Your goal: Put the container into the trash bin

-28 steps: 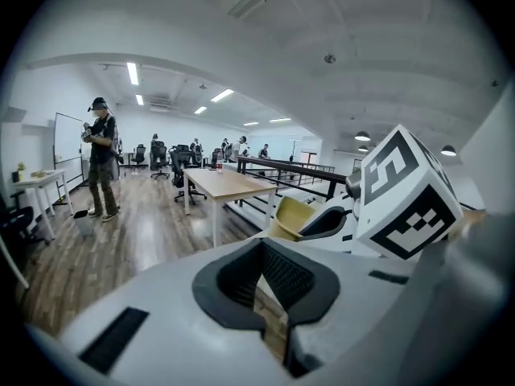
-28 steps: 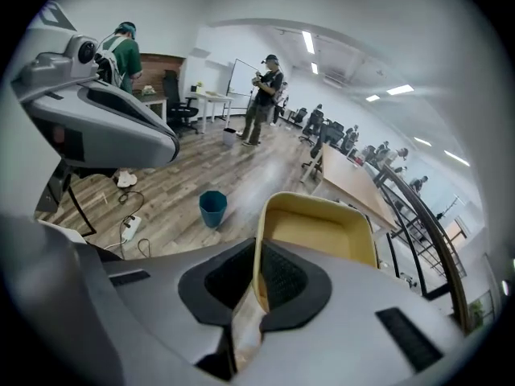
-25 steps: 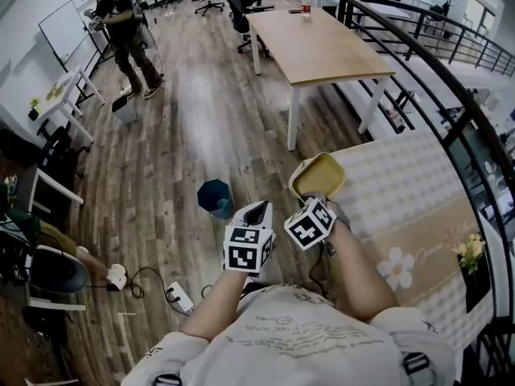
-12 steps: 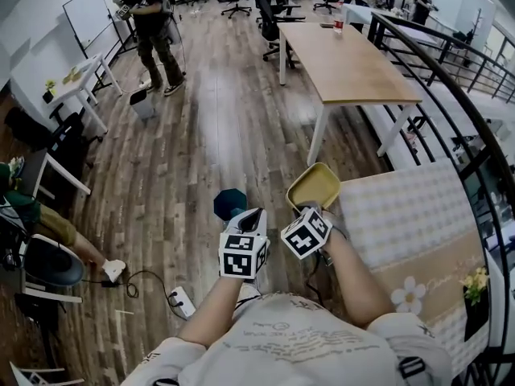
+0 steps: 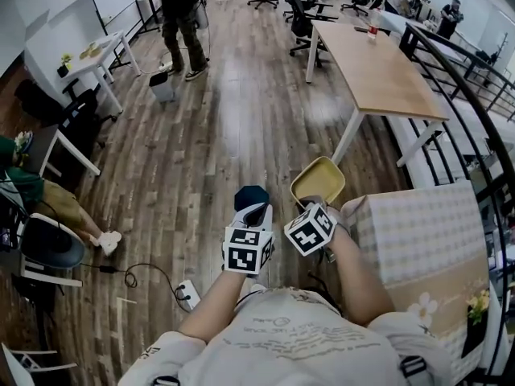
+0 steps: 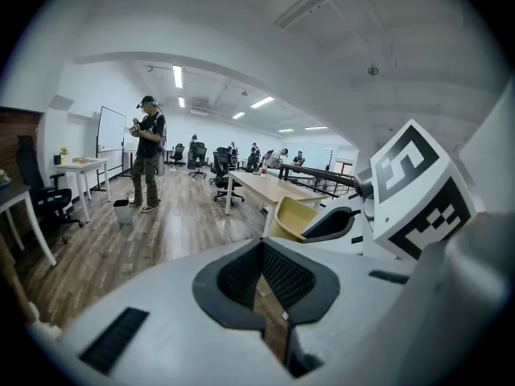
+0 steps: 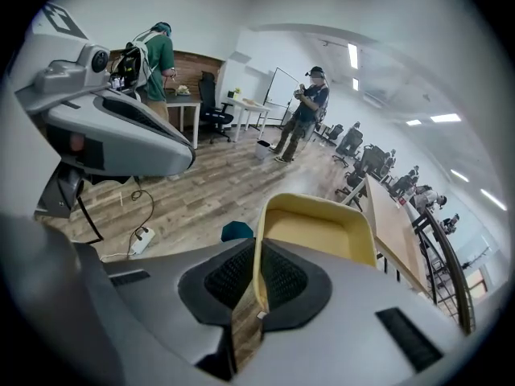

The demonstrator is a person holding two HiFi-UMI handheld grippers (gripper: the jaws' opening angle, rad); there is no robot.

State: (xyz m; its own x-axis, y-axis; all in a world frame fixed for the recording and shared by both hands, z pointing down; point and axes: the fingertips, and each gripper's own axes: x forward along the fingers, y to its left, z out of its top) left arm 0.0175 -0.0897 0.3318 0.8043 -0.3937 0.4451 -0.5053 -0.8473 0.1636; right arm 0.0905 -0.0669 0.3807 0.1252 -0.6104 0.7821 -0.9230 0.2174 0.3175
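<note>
In the head view a yellow container (image 5: 318, 179) sticks out ahead of my right gripper (image 5: 315, 202), which is shut on its near rim. The right gripper view shows the rim pinched between the pads, with the container (image 7: 319, 233) tilted up in front of the right gripper (image 7: 257, 253). A dark teal trash bin (image 5: 250, 196) stands on the wood floor, partly hidden by my left gripper (image 5: 256, 213); the bin (image 7: 237, 231) lies just left of the container. My left gripper (image 6: 261, 246) is shut and holds nothing. The container (image 6: 294, 218) shows to its right.
A long wooden table (image 5: 378, 71) stands ahead on the right. A table with a patterned cloth (image 5: 418, 232) is close on my right. A person (image 5: 181, 10) stands far ahead beside a small white bin (image 5: 163, 87). A power strip (image 5: 187, 294) and a chair (image 5: 48, 248) are on the left.
Both grippers have travelled forward across the floor, the right one keeping the container. The teal bin has come closer and now sits just under the left gripper's tip.
</note>
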